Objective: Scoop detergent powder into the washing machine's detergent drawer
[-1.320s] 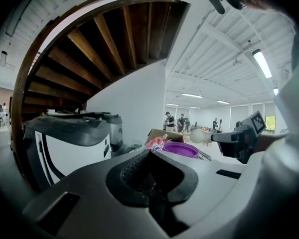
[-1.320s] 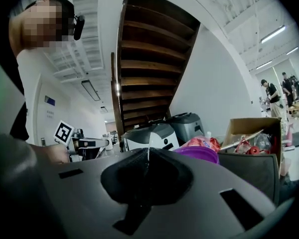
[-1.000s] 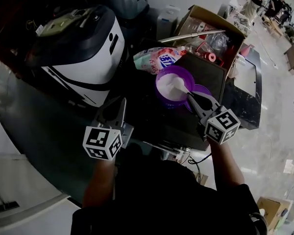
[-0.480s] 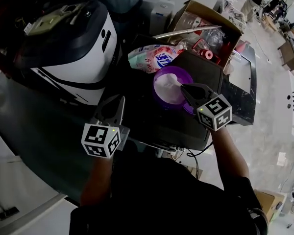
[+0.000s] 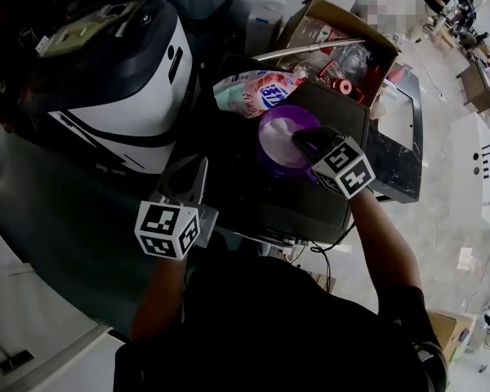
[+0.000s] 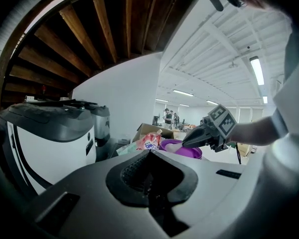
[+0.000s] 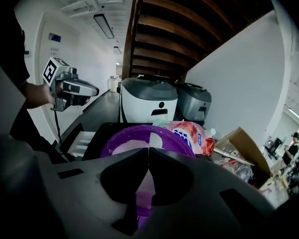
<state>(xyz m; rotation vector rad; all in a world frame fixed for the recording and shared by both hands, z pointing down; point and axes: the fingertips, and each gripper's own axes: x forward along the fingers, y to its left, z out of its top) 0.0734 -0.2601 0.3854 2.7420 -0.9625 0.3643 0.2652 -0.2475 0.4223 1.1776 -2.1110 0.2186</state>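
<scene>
Head view: right gripper (image 5: 298, 139) covers 3 o'clock side of purple tub (image 5: 269, 133); I cannot see scoop there, it is under jaws. Left gripper view: only short white piece of scoop (image 6: 174, 145) shows, far end hidden behind tub rim. Print on detergent bag (image 5: 257, 94) too small, I cannot read. Things in cardboard box (image 5: 306, 19) tangled, cannot name. At 6 o'clock, person's torso (image 5: 278, 325) hides near edge of black top (image 5: 261, 202).

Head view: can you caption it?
Right gripper holds a scoop over the purple powder tub; left gripper hangs shut.
</scene>
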